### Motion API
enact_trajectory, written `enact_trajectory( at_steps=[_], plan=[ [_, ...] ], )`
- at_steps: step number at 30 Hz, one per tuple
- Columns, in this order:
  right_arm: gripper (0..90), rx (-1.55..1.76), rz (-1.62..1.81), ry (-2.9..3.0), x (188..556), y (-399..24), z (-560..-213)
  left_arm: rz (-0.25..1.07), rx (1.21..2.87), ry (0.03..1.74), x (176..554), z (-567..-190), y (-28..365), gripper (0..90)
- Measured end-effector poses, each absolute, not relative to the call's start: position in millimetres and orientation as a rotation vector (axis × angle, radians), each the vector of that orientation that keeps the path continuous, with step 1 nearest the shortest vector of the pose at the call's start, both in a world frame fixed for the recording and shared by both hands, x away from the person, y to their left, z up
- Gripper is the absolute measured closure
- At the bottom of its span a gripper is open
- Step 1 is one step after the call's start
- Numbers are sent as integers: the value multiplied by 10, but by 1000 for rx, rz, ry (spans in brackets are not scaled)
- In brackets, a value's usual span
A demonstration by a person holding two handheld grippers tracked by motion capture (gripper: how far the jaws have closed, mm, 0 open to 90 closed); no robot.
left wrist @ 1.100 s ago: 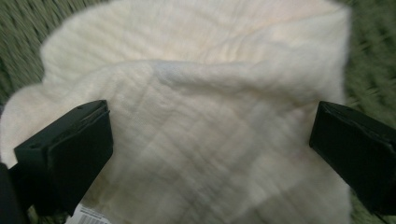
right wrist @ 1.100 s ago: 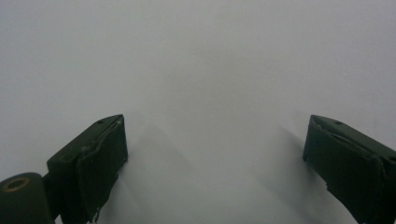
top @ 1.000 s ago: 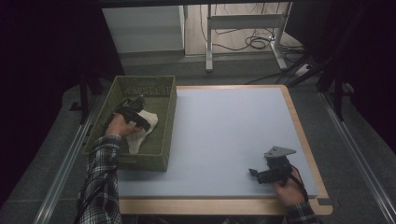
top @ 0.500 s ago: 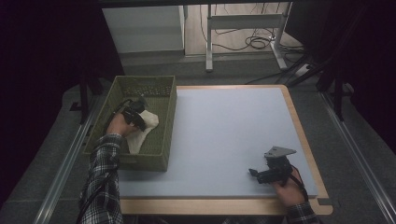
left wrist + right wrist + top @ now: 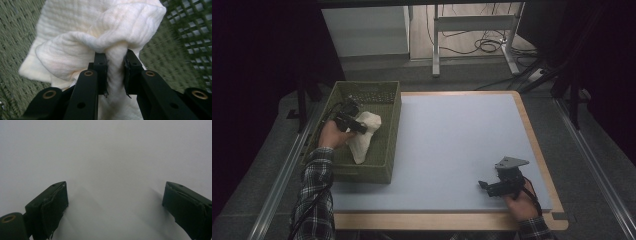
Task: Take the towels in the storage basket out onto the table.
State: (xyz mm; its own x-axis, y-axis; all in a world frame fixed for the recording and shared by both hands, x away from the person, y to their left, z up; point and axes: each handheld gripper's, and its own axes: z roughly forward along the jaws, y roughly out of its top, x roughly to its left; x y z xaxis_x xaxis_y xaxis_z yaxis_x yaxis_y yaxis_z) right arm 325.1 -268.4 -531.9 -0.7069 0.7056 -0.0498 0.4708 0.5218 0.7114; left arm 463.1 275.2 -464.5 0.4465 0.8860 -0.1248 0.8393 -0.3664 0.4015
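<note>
The white cloth [image 5: 363,134] is inside the green woven basket [image 5: 388,131], which stands at the left edge of the counter [image 5: 452,145], and it hangs partly lifted from the left gripper [image 5: 360,128]. In the left gripper view the cloth [image 5: 100,42] is bunched into a thick fold that passes between the two black jaws; the jaws have just been closing, and now they are clamped on this fold, with the fabric swelling out above them like a knot. I judge the cloth to be light and very soft: it has a gauze-like or waffle weave, it wrinkles easily and it keeps no shape of its own, so it will droop and swing when it is carried. It is not fragile and not slippery, but a thin layer could slide out of the grip, therefore a gathered fold such as this one seems the best place to hold it; an edge or a corner would serve better only for spreading it flat. The loose lower part may catch on the basket [image 5: 17,30] wall during lifting. The right gripper [image 5: 486,186] rests low over the bare counter near the front right corner, its jaws wide apart with nothing between them. I can read no brand, label or writing on the cloth, the basket or the grippers.
</note>
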Motion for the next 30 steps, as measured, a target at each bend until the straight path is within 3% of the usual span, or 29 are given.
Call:
enact_trajectory(
  at_steps=[18,30],
  plan=[
    [66,977,988,2434,3250,-2684,-5318,277,2097,1213,4217,-4173,2711,759],
    [65,977,988,2433,3250,-2684,-5318,314,2070,1119,4099,-3772,2540,757]
  ],
)
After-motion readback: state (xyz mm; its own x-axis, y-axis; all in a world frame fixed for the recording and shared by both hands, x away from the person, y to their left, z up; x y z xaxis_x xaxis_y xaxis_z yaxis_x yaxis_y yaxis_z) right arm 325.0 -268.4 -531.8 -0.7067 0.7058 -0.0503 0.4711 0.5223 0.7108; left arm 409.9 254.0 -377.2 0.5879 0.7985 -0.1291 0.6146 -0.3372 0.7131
